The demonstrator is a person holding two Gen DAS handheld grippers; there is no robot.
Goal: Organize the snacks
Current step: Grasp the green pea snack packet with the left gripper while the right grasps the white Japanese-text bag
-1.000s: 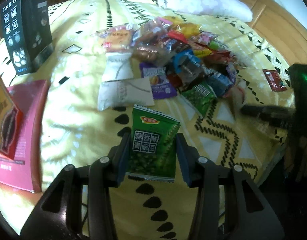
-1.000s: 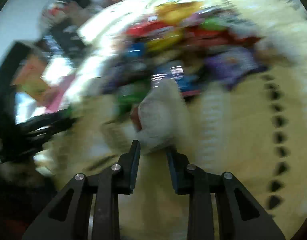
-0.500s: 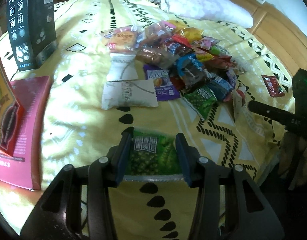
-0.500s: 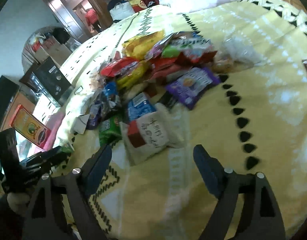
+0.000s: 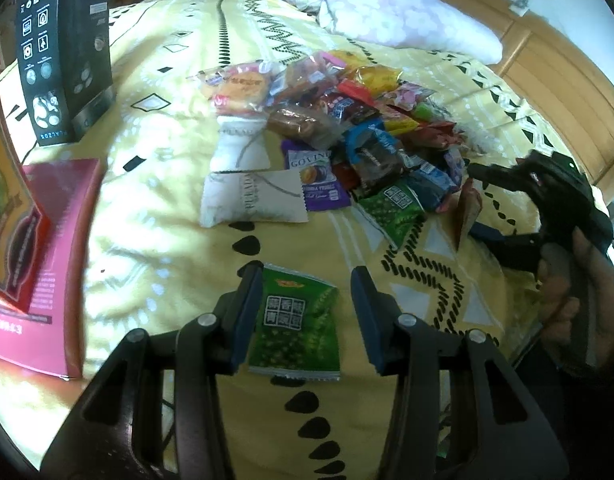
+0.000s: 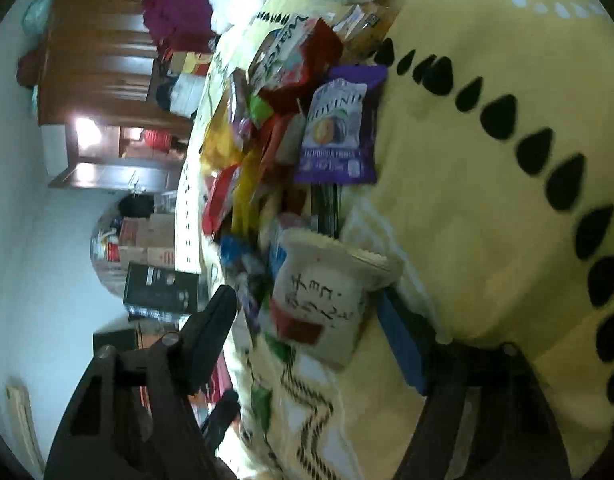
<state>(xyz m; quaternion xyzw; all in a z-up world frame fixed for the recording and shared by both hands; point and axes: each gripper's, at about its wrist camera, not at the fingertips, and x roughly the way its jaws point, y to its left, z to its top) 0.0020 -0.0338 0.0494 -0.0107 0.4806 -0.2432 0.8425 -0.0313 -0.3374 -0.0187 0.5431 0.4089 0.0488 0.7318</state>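
Observation:
A green pea packet (image 5: 295, 328) sits face up between the fingers of my left gripper (image 5: 305, 274), which is shut on it low over the yellow bedspread (image 5: 155, 240). My right gripper (image 6: 303, 298) is rolled onto its side and its jaws are closing. A white packet with a red patch (image 6: 319, 308) stands between them, with a gap still showing at the black finger. In the left wrist view the right gripper (image 5: 473, 204) is at the right with that packet (image 5: 465, 216) edge-on between its fingers. The snack pile (image 5: 367, 132) lies just beyond.
A second green packet (image 5: 391, 204), a purple prune packet (image 5: 315, 180) and two white packets (image 5: 251, 196) edge the pile. A black box (image 5: 67, 52) and a pink box (image 5: 47, 260) stand at the left. A pillow (image 5: 399, 20) and the wooden bed frame (image 5: 567, 92) lie behind.
The right gripper let go of the white packet, opened wide, rolled onto its side and dropped around the packet again. The green packet tipped from upright to flat in the still left gripper.

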